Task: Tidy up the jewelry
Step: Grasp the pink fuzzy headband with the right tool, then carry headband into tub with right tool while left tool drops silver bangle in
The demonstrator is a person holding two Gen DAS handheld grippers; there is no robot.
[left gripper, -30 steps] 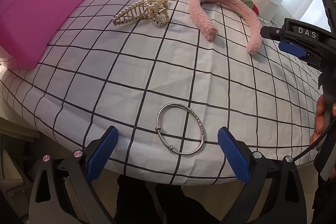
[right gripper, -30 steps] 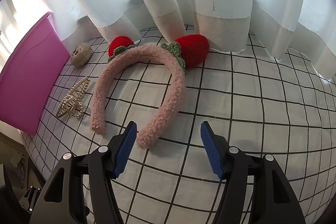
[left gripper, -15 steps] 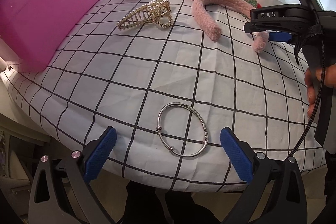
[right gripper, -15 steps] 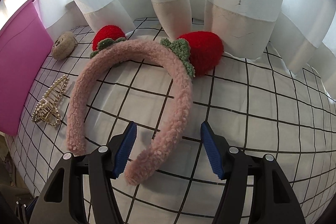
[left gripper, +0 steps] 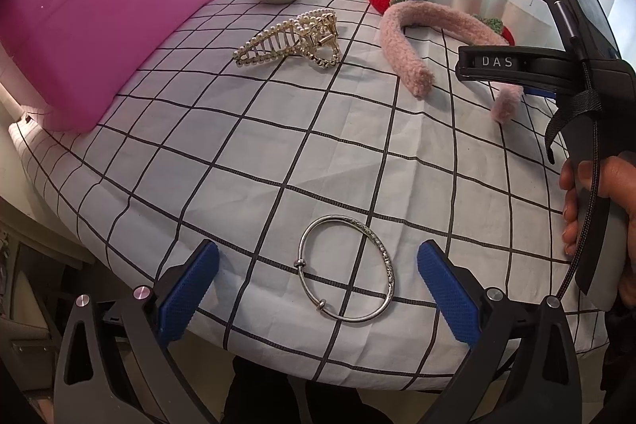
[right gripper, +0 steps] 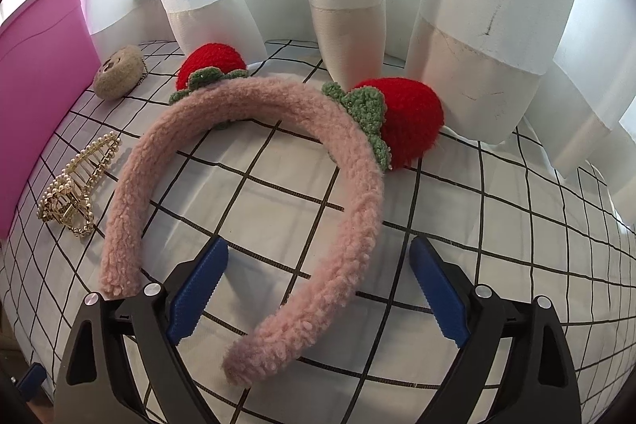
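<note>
The pink fleece headband (right gripper: 254, 161) lies flat on the checked tablecloth (right gripper: 477, 225), its arch turned toward the white curtains (right gripper: 477, 6). Two red strawberry ornaments with green leaves sit on the arch: one (right gripper: 401, 118) on the right side, touching the curtain hem, the other (right gripper: 210, 66) on the left side.

The right gripper (right gripper: 318, 285) stands over the headband's right-hand end. Its jaws have just been opening and are now spread wide; the fleece tip lies between the blue pads (right gripper: 198, 285) without either pad pressing on it. In the left wrist view the same gripper (left gripper: 528, 82) is seen side-on above that end of the headband (left gripper: 405, 42), with the person's hand (left gripper: 596, 209) around its handle.

Left of the headband lies a gold claw clip (right gripper: 77, 189) set with pearls. Beyond the clip, nearer the curtains, rests a round beige plush piece (right gripper: 117, 70) with a face. A pink bin (right gripper: 35, 98) stands at the left edge of the cloth, beside both.

A silver bangle (left gripper: 346, 269) lies flat well apart from the headband, close to the cloth's near edge. The left gripper (left gripper: 318, 289) hangs over it, jaws fully apart, one pad (left gripper: 187, 289) on each side of the bangle and neither touching it.
</note>
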